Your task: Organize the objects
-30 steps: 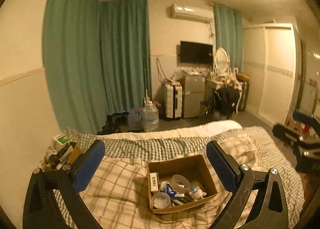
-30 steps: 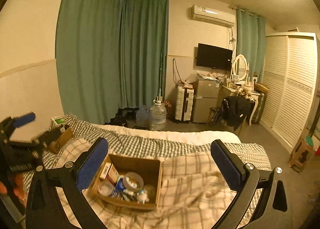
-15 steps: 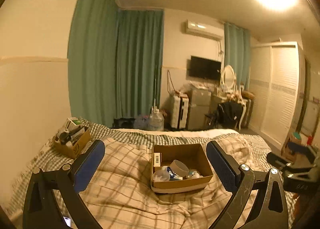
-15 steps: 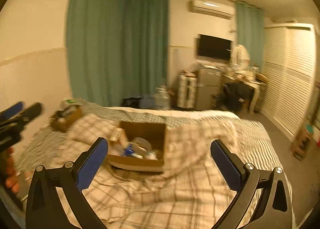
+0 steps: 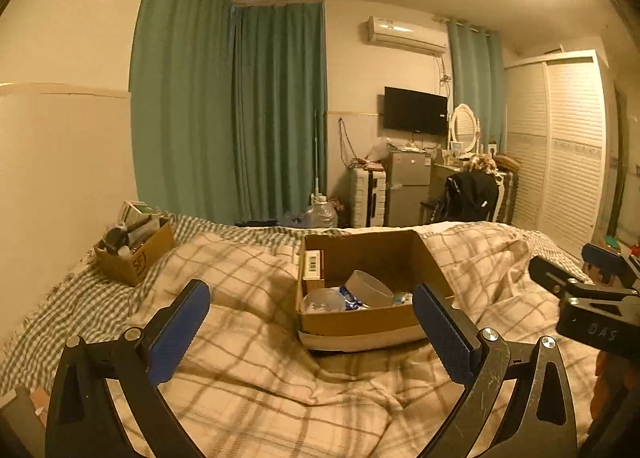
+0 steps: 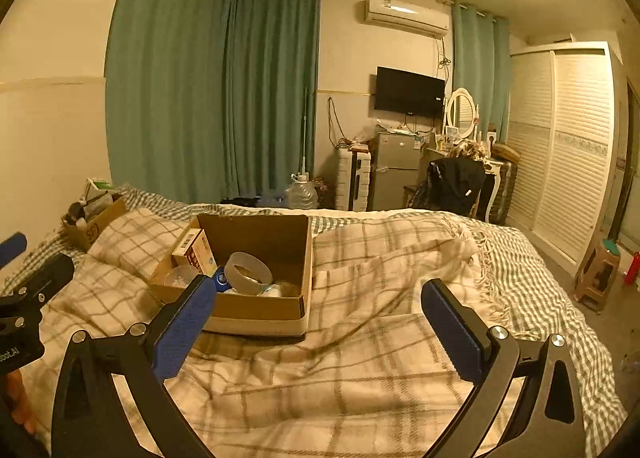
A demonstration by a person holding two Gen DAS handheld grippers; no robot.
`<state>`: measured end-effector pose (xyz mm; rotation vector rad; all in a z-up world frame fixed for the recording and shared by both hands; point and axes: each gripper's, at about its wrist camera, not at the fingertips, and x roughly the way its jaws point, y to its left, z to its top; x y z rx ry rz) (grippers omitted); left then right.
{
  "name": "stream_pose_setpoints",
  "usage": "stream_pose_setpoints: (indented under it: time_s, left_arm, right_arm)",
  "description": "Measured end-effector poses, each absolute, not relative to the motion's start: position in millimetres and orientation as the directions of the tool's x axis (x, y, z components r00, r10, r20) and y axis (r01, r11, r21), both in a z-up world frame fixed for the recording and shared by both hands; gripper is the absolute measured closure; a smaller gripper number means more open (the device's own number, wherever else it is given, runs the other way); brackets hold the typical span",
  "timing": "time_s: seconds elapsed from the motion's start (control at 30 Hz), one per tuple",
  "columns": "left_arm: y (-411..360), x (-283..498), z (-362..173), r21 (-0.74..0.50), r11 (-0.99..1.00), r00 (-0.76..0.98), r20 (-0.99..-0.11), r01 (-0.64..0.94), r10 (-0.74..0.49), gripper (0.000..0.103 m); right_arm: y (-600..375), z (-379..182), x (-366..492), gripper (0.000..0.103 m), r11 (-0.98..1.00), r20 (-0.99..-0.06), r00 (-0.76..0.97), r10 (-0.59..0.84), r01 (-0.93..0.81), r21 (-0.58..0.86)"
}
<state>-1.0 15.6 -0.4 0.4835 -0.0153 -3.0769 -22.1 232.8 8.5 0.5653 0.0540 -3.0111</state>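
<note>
An open cardboard box sits on the plaid blanket in the middle of the bed; it also shows in the right wrist view. It holds a roll of tape, a small carton, a clear lid and other small items. A second, smaller box full of items stands at the bed's far left; it also shows in the right wrist view. My left gripper is open and empty, just in front of the big box. My right gripper is open and empty, to the right of that box.
A wall runs along the bed's left side. Green curtains hang behind. A water jug, suitcase, small fridge, chair with a dark jacket and white wardrobe stand beyond the bed. A stool is on the floor at right.
Both grippers have dropped lower and come closer to the bed, so the big box looks larger and nearer. Both stay open and empty.
</note>
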Motion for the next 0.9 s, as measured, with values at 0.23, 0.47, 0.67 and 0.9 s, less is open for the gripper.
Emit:
stream_pose_setpoints:
  time_s: [0.23, 0.47, 0.67, 0.9]
  left_arm:
    - [10.1, -4.0, -4.2, -0.009, -1.0, -0.942, -0.334, 0.019, -0.015, 0.0]
    - [9.8, -3.5, -3.6, -0.008, -1.0, -0.941, -0.339, 0.017, -0.014, 0.0]
    - [10.5, -3.6, -3.9, -0.01, -1.0, -0.938, -0.345, 0.016, -0.012, 0.0]
    - [14.8, -4.1, -5.8, 0.001, -1.0, -0.935, -0.355, 0.014, -0.014, 0.0]
  right_arm:
    - [224.6, 6.5, -21.3, 0.0, -0.993, -0.362, -0.93, -0.065, 0.095, -0.065]
    - [221.5, 5.2, -22.5, 0.0, -0.993, -0.367, -0.927, -0.076, 0.103, -0.053]
    - [219.0, 3.5, -22.4, 0.0, -0.994, -0.367, -0.928, -0.071, 0.096, -0.051]
    - [218.8, 2.9, -22.0, 0.0, -0.994, -0.368, -0.927, -0.071, 0.096, -0.051]
